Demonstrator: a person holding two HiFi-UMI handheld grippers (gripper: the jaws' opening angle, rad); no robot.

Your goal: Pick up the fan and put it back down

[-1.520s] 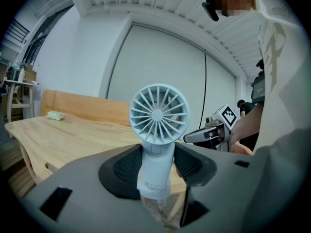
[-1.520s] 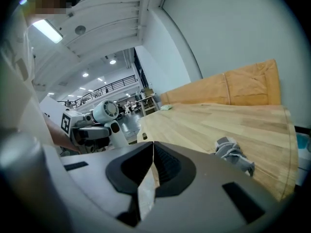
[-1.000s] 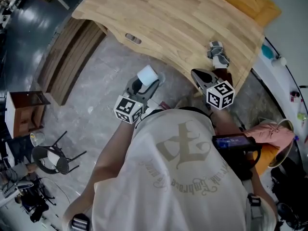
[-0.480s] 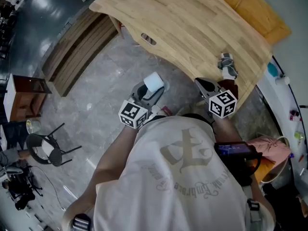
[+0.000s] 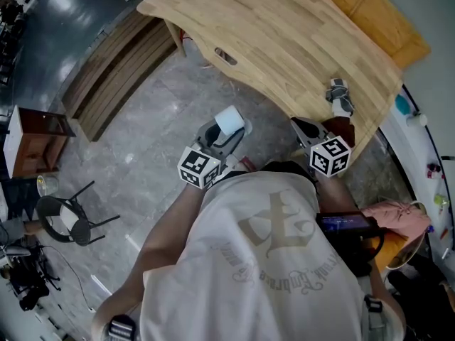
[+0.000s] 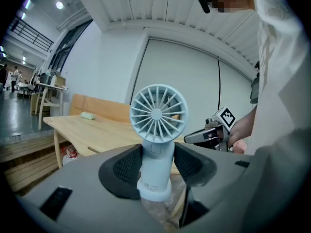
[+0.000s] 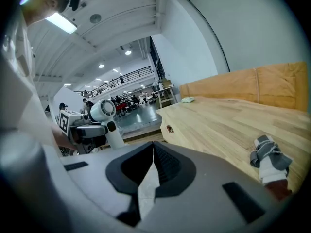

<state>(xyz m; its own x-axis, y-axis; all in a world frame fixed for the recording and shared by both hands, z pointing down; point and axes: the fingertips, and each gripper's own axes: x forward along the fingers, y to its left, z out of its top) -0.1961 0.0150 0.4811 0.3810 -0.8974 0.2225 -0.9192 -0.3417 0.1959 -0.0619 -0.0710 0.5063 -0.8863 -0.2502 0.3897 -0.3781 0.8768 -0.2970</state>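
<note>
Jaws of the left tool (image 6: 156,165) stood partly apart and pressed from both sides on the pale handle of the fan (image 6: 158,114). The fan stood upright between them, its round grille above the pads and facing the camera. In the head view the fan hung over the grey floor (image 5: 142,119), just short of the wooden worktop (image 5: 284,34). Jaws of the right tool (image 7: 152,171) met at their tips with nothing between them, near a rolled grey-and-white cloth (image 7: 268,158) lying on the worktop.
</note>
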